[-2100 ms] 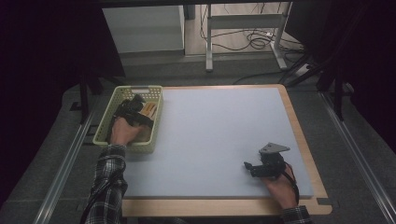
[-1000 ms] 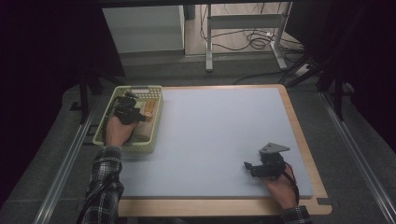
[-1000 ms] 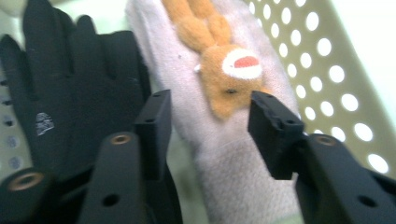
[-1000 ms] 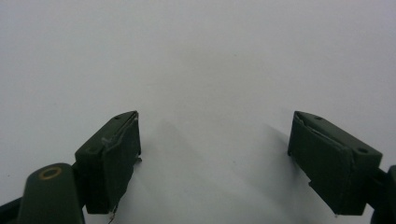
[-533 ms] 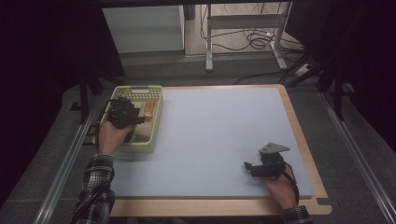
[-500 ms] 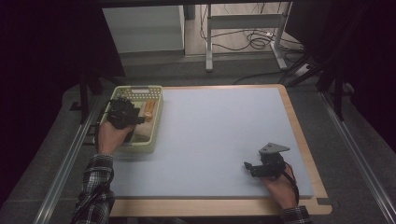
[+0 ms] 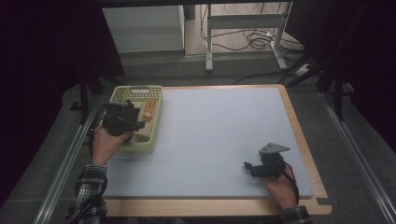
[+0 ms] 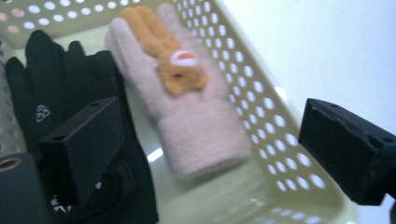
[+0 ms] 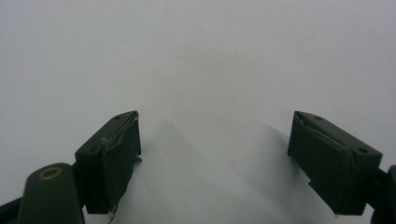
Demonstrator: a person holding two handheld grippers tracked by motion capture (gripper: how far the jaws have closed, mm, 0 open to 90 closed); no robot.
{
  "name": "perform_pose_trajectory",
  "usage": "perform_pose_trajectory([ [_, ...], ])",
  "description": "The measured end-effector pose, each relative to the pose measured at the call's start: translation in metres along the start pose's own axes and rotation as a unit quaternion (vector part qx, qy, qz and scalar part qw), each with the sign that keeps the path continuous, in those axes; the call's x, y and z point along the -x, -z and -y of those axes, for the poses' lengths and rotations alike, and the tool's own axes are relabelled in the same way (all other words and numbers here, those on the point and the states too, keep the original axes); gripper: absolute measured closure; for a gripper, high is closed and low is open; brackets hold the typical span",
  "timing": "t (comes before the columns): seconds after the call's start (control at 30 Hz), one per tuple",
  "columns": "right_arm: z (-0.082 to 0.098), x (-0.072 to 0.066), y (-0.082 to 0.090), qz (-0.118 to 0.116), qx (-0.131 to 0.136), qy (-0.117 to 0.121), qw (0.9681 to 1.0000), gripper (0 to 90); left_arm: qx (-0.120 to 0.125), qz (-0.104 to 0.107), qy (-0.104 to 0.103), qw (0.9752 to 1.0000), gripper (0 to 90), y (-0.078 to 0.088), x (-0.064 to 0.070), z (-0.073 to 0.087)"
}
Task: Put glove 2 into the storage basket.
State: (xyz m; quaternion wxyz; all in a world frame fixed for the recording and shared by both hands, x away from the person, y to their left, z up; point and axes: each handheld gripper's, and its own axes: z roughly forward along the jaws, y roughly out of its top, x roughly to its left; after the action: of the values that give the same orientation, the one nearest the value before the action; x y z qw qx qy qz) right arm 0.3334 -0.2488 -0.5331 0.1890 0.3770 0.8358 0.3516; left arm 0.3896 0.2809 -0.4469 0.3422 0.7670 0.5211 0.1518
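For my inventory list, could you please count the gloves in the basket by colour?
Black glove: 1
Pink glove with an orange animal figure: 1
Total: 2 gloves lying side by side in the pale yellow basket

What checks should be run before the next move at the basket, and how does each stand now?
1. Left claw open: ok; its jaws have just been opening and nothing is between them.
2. Pink glove lying inside the basket: ok.
3. Black glove in the basket beside the pink one: ok; it lies partly behind the left jaw.
4. Left claw free of both gloves: cannot tell for the black glove.
5. Right claw open and empty over the bare mat: ok.
6. Basket fully on the mat: not ok; its left side hangs over the edge.
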Motion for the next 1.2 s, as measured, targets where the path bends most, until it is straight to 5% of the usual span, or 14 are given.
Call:
perform_pose_trajectory([
  [0.57, 0.000, 0.000, 0.000, 0.000, -0.001, 0.000, 1.0000, 16.7, 0.026, 0.055, -0.050, 0.9969, 1.6, 0.011, 0.052, 0.011],
  [0.9, 0.000, 0.000, 0.000, 0.000, -0.001, 0.000, 1.0000, 16.7, 0.036, 0.080, -0.090, 0.9920, 0.0, 0.008, 0.093, 0.024],
  [1.2, 0.000, 0.000, 0.000, 0.000, -0.001, 0.000, 1.0000, 16.7, 0.050, 0.096, -0.128, 0.9858, 0.0, -0.006, 0.128, 0.054],
])
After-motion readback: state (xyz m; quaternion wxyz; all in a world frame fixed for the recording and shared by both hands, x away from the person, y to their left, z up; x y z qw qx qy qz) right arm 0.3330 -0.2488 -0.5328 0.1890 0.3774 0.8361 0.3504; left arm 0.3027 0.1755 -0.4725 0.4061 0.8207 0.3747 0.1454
